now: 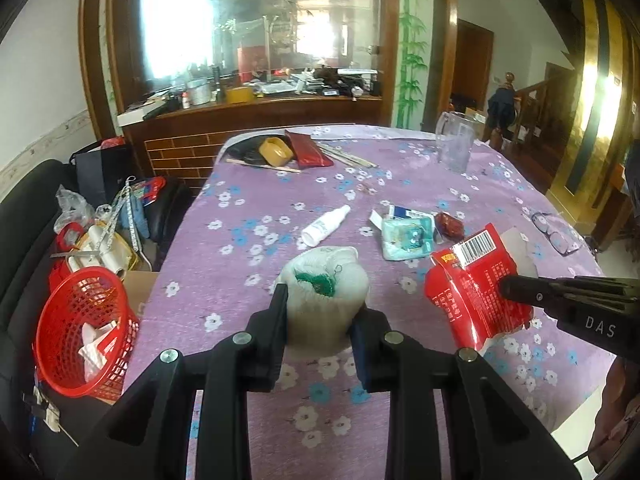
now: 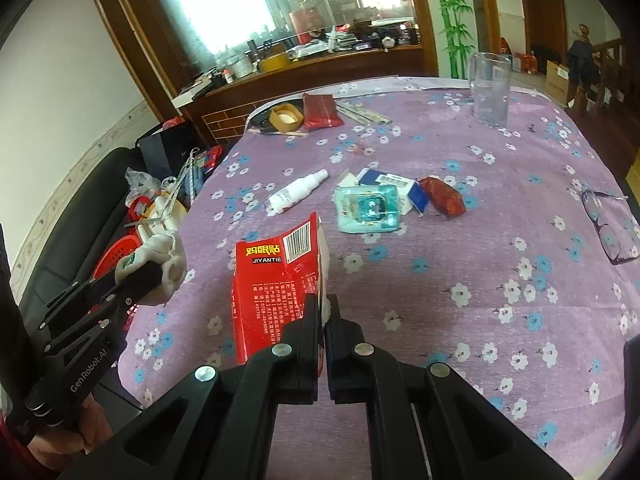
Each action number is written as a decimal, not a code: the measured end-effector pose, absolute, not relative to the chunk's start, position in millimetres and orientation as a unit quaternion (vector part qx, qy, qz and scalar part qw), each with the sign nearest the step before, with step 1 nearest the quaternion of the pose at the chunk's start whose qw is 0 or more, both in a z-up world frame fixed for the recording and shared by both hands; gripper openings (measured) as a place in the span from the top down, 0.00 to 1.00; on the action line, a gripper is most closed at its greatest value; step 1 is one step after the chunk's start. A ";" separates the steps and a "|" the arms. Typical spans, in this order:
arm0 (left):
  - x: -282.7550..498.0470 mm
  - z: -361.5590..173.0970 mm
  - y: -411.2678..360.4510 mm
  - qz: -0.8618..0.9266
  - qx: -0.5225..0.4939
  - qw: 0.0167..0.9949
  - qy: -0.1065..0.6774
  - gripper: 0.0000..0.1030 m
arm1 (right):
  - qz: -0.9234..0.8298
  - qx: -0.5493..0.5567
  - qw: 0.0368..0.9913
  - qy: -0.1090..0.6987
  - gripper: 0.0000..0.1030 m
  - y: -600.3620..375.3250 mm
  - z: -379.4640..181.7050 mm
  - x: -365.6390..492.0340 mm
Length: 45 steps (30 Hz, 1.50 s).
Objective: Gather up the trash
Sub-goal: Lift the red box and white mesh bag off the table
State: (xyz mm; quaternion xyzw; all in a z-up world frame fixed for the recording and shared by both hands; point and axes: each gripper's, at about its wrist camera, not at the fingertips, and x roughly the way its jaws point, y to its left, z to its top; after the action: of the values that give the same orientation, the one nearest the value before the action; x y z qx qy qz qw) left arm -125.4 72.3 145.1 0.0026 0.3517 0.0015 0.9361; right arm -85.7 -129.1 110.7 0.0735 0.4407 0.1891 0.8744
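Lower part of the white bundle (image 1: pixel 326 300) hidden between black fingers (image 1: pixel 276 320). Small print on the red packet (image 2: pixel 276 280) too fine to read, its bottom edge covered. Red basket (image 2: pixel 120 252) mostly masked. Far clutter behind the counter (image 1: pixel 400 184) blurred by glare.

- The red packet (image 2: pixel 280 280) carried yellow Chinese characters, and under them "JIYANTIE" in white on a black strip.
- At its 1 o'clock corner a barcode (image 2: pixel 301 240) stood on a white patch; the digits were too small to read.
- Its white small print was mostly illegible; one line seemed to read "0728-4849088".
- The left gripper (image 2: pixel 150 276) body read "GenRobot.AI".
- The right gripper (image 1: pixel 516 290) body showed "DAS".
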 end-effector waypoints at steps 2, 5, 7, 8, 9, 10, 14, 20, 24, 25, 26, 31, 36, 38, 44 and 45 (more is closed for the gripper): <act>-127.8 145.7 75.4 0.007 0.001 0.936 0.351 0.74 | 0.195 0.070 0.875 0.438 0.96 -124.7 112.5 -86.6; -131.5 146.8 81.7 0.016 -0.006 0.937 0.350 0.74 | 0.202 0.063 0.875 0.435 0.96 -117.8 114.8 -87.7; -134.2 148.1 85.0 0.023 -0.009 0.938 0.347 0.74 | 0.207 0.059 0.875 0.434 0.96 -113.9 116.2 -88.5; -135.9 148.4 87.0 0.026 -0.010 0.938 0.346 0.74 | 0.210 0.055 0.875 0.433 0.96 -111.4 116.8 -88.8; -137.2 148.5 88.4 0.029 -0.012 0.938 0.346 0.74 | 0.212 0.051 0.875 0.432 0.96 -108.8 117.5 -89.5; -138.6 148.2 90.1 0.032 -0.014 0.938 0.346 0.74 | 0.214 0.048 0.875 0.431 0.96 -106.5 117.9 -90.0; -143.1 146.2 96.9 0.044 -0.023 0.937 0.347 0.74 | 0.225 0.033 0.873 0.430 0.96 -96.1 118.7 -91.5; -150.0 144.5 104.0 0.056 -0.031 0.936 0.346 0.74 | 0.233 0.011 0.873 0.428 0.96 -84.5 118.2 -95.1; -151.8 144.2 106.8 0.060 -0.033 0.935 0.347 0.74 | 0.237 0.007 0.872 0.429 0.96 -80.3 117.4 -96.5; -152.3 144.0 107.3 0.060 -0.033 0.935 0.348 0.74 | 0.238 0.006 0.872 0.428 0.96 -79.4 117.2 -96.8; -153.0 143.8 107.8 0.061 -0.033 0.935 0.348 0.74 | 0.239 0.004 0.872 0.428 0.96 -78.5 117.1 -96.9; -155.7 142.9 111.6 0.064 -0.037 0.934 0.348 0.74 | 0.243 -0.003 0.871 0.427 0.96 -73.1 117.6 -98.6; -156.5 141.0 114.4 0.067 -0.040 0.934 0.350 0.74 | 0.244 -0.011 0.872 0.425 0.96 -68.7 117.1 -99.9; -157.5 140.5 116.5 0.069 -0.042 0.933 0.350 0.74 | 0.244 -0.014 0.871 0.425 0.96 -66.6 116.5 -99.9; -160.2 137.7 122.4 0.074 -0.049 0.932 0.350 0.74 | 0.243 -0.033 0.875 0.417 0.96 -58.4 118.4 -102.6; -160.5 137.5 123.6 0.075 -0.050 0.932 0.350 0.74 | 0.241 -0.041 0.877 0.413 0.96 -55.8 119.4 -104.2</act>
State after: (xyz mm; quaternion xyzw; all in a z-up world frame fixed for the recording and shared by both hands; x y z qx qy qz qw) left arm -160.5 123.6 137.5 -0.0498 0.3504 0.0754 0.9322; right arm -104.2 -55.8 119.4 -0.0409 0.4126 0.2411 0.8775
